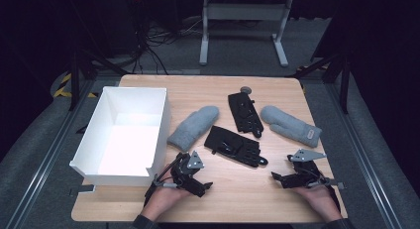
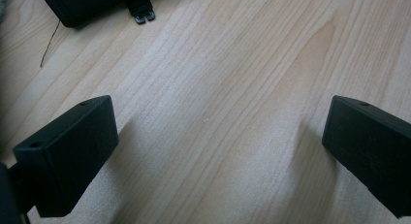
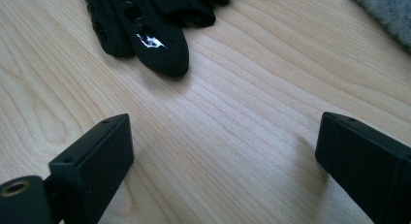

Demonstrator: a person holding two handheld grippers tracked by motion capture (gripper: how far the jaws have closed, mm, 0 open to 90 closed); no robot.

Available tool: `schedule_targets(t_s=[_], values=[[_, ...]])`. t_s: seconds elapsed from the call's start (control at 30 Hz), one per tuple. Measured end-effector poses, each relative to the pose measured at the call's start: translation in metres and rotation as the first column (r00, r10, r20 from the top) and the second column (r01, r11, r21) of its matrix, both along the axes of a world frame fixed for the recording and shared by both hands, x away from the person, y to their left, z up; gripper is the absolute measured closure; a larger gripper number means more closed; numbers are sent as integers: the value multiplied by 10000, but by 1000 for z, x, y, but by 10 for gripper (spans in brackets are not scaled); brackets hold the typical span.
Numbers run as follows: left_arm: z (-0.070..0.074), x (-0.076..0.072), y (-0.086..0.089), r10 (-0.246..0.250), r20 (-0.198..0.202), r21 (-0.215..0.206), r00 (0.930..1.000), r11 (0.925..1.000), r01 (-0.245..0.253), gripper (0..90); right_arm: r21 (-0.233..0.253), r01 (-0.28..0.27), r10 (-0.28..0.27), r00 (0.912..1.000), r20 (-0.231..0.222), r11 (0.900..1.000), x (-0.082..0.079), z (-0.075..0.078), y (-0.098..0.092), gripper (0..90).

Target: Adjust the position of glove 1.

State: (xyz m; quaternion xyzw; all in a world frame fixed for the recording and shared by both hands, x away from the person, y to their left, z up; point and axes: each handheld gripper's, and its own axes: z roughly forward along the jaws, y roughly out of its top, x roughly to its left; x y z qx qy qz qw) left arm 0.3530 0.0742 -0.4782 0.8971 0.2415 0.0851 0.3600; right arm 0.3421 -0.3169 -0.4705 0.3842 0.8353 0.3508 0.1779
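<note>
both grippers rest near the table's front edge, jaws spread, holding nothing. near black glove (image 1: pixel 234 145) lies mid-table between them, long axis slanting toward the front right corner; fingertips point at right gripper (image 1: pixel 282 180), the nearer one. left gripper (image 1: pixel 200 186) sits beside the white box (image 1: pixel 130 115).

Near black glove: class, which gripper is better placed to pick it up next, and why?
Probably the right gripper: open, its jaws face the near black glove, whose fingertips lie just ahead. The left gripper, also open, sits by the cuff, aimed at bare table.
</note>
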Motion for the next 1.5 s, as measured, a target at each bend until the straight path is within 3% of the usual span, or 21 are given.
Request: schedule_targets(t_s=[0.43, 0.63, 0.87, 1.07, 1.5], values=[[0, -7, 5, -10, -25, 44, 10000, 10000, 10, 0, -188, -362, 359, 9992, -183, 9992, 2, 4, 0, 87], [-1, -10, 8, 81, 2, -1, 10000, 10000, -81, 0, -702, -496, 515, 9983, 258, 9963, 4, 14, 0, 110], [-1, -14, 11, -168, 38, -6, 9999, 9999, 168, 0, -361, -195, 206, 9993, 305, 9992, 21, 28, -18, 139], [-1, -18, 12, -173, 25, -4, 9998, 9998, 173, 0, -341, 136, -119, 9987, 503, 9993, 35, 38, -31, 152], [-1, -23, 14, -86, 21, 56, 10000, 9999, 86, 0, -320, 230, -211, 9980, 592, 9992, 71, 53, -40, 169]])
